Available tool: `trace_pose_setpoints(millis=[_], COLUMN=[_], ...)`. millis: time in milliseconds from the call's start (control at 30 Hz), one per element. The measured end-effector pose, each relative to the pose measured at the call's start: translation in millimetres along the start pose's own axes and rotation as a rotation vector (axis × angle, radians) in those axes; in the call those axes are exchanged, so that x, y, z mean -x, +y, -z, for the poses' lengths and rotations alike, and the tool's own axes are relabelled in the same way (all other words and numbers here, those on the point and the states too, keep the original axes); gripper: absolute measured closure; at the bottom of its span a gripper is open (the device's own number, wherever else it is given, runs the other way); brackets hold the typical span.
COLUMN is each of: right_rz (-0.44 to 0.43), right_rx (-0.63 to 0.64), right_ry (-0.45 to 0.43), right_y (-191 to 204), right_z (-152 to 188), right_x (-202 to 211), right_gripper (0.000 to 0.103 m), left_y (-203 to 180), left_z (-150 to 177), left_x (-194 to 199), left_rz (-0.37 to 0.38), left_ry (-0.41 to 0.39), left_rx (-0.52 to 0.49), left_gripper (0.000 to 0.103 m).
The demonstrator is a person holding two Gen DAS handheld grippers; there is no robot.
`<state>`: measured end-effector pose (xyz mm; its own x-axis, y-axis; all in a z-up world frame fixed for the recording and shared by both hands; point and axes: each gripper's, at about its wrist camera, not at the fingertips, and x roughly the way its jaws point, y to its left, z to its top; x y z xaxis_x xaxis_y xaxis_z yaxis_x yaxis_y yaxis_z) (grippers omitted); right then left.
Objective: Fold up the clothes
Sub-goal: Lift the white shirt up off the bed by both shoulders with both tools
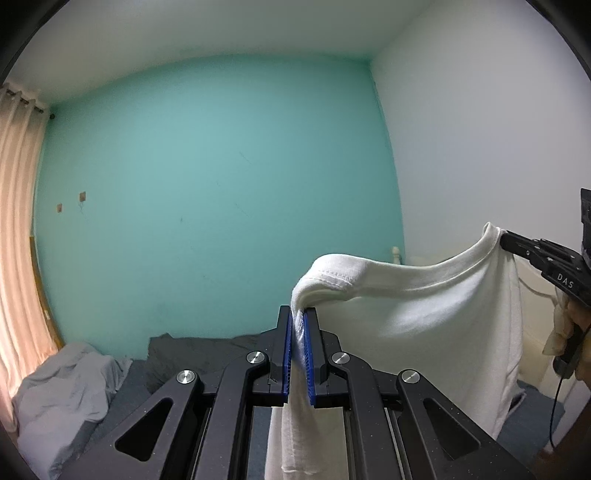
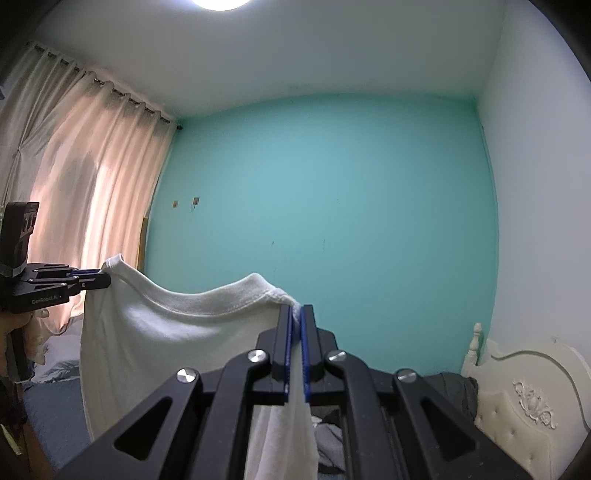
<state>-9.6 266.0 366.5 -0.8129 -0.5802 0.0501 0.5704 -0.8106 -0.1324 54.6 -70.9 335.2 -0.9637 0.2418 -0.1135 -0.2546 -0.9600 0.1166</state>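
Both jaws clamped on cloth. Left wrist view: your left gripper (image 1: 300, 314) pinches a bunched corner of the white T-shirt (image 1: 424, 321) at the collar seam, blue pads tight on fabric. Shirt hangs in the air, stretched across to your right gripper (image 1: 503, 236), which bites the other end of the neckline. Body of the shirt drapes down between the two, well above the bed (image 1: 177, 373). Grey bedding (image 1: 62, 384) lies crumpled at lower left.

Right wrist view: same hold from the other side, your right gripper (image 2: 296, 308) shut on the shoulder edge, left gripper (image 2: 105, 277) at far left holding the other shoulder. Collar sags between them.

To do this well, I judge you should keep both pinches level and pull the neckline taut so the body hangs flat.

Only the right view shows the white headboard (image 2: 532, 384), ceiling lamp (image 2: 218, 3) and dark clothes (image 2: 450, 387) below; only the left shows the sleeve tail dropping under the jaws.
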Motion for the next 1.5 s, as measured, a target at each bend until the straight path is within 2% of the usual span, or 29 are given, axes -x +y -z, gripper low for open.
trace_pose_setpoints(millis=[200, 600, 667, 733, 1033, 1500], right_rz=[0.012, 0.023, 0.022, 0.022, 0.024, 0.022], right_rx=[0.017, 0.029, 0.027, 0.024, 0.021, 0.036], right_ry=[0.049, 0.084, 0.087, 0.089, 0.098, 0.082], right_y=[4, 9, 9, 9, 11, 19], right_z=[22, 34, 34, 35, 35, 18], right_x=[13, 23, 23, 23, 26, 52], right_gripper=[0.099, 0.099, 0.099, 0.099, 0.099, 0.099], left_y=[-8, -14, -18, -32, -22, -16], left_z=[18, 21, 22, 17, 18, 9], left_x=[10, 18, 17, 33, 27, 54], left_rz=[-0.003, -0.01, -0.01, -0.008, -0.009, -0.003], left_ry=[0.042, 0.073, 0.075, 0.078, 0.08, 0.066], left_rx=[-0.019, -0.016, -0.019, -0.018, -0.015, -0.025], left_gripper=[0.097, 0.097, 0.097, 0.097, 0.097, 0.097])
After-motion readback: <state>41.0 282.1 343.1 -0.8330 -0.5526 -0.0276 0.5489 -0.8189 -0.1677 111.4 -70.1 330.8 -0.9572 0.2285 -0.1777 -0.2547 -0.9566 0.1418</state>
